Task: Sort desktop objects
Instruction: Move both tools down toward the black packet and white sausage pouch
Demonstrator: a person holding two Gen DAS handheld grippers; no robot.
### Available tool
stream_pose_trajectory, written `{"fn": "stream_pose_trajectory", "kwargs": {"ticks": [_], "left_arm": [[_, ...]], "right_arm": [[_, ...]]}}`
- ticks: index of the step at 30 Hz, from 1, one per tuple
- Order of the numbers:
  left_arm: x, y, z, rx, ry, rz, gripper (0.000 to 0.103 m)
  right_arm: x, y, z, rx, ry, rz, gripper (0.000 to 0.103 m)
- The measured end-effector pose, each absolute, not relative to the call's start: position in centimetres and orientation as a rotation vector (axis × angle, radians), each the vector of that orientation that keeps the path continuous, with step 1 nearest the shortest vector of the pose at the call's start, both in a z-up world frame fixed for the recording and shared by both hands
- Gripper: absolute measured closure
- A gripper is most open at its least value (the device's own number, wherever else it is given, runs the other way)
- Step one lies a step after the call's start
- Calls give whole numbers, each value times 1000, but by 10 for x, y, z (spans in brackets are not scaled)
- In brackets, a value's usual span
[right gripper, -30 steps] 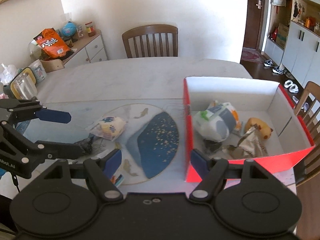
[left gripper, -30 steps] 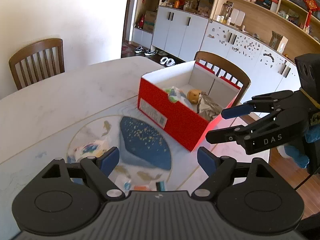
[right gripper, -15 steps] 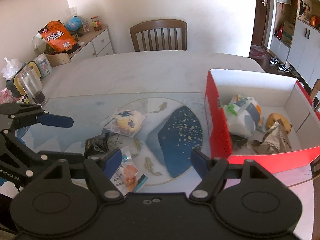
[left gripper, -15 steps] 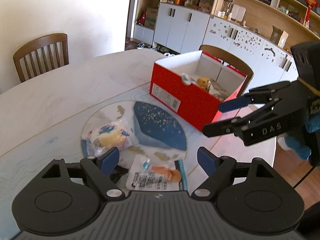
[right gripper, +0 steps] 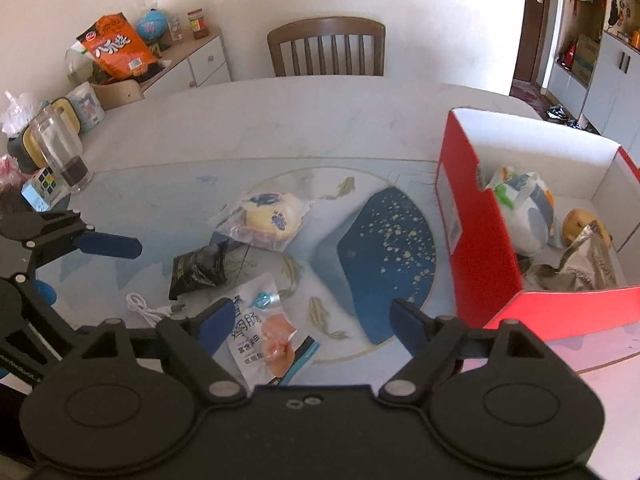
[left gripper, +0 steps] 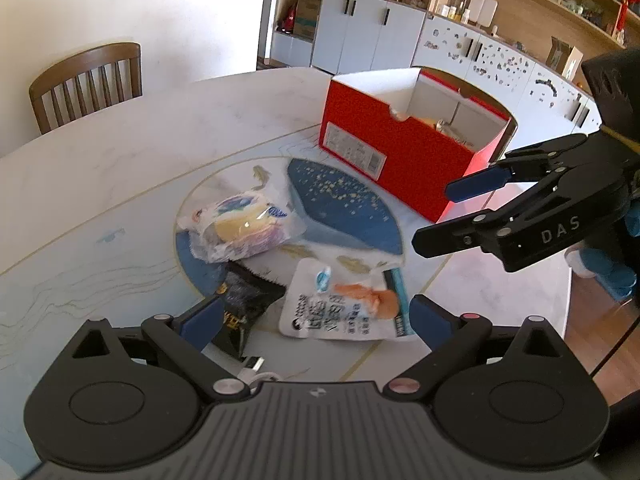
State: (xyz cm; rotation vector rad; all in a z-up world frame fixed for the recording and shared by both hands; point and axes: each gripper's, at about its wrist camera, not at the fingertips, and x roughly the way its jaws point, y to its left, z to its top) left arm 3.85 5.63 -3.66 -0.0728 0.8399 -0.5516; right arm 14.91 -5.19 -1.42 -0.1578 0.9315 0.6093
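A red shoebox [left gripper: 400,164] [right gripper: 476,240] stands on the table and holds several snack items. On the table lie a clear bread packet [left gripper: 236,228] [right gripper: 268,220], a black snack bag [left gripper: 244,304] [right gripper: 198,268], a white sausage pouch [left gripper: 344,308] [right gripper: 264,332] and a white cable [right gripper: 148,312]. My left gripper [left gripper: 312,316] is open and empty, just above the black bag and the pouch. My right gripper [right gripper: 312,320] is open and empty, over the pouch, left of the box. Each gripper shows in the other's view.
A glass jar [right gripper: 62,156] and a puzzle cube [right gripper: 44,184] stand at the table's left side. Wooden chairs [left gripper: 86,84] [right gripper: 326,46] stand at the far edges. A sideboard with an orange bag [right gripper: 116,46] lies beyond. The table edge and floor [left gripper: 592,320] are at the right.
Both grippers have pulled back from the red box toward the loose items. The black bag, the pouch and the cable have come into view. Both stay open.
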Motion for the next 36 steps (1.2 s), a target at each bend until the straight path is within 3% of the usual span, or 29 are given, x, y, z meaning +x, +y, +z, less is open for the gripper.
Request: {"fn": "stream_pose_trajectory", "kwargs": {"ticks": [36], "left_arm": [[89,85,-99,-25,878,-604,3]], "right_arm": [[146,10,-80,-499,971,839,18]]}}
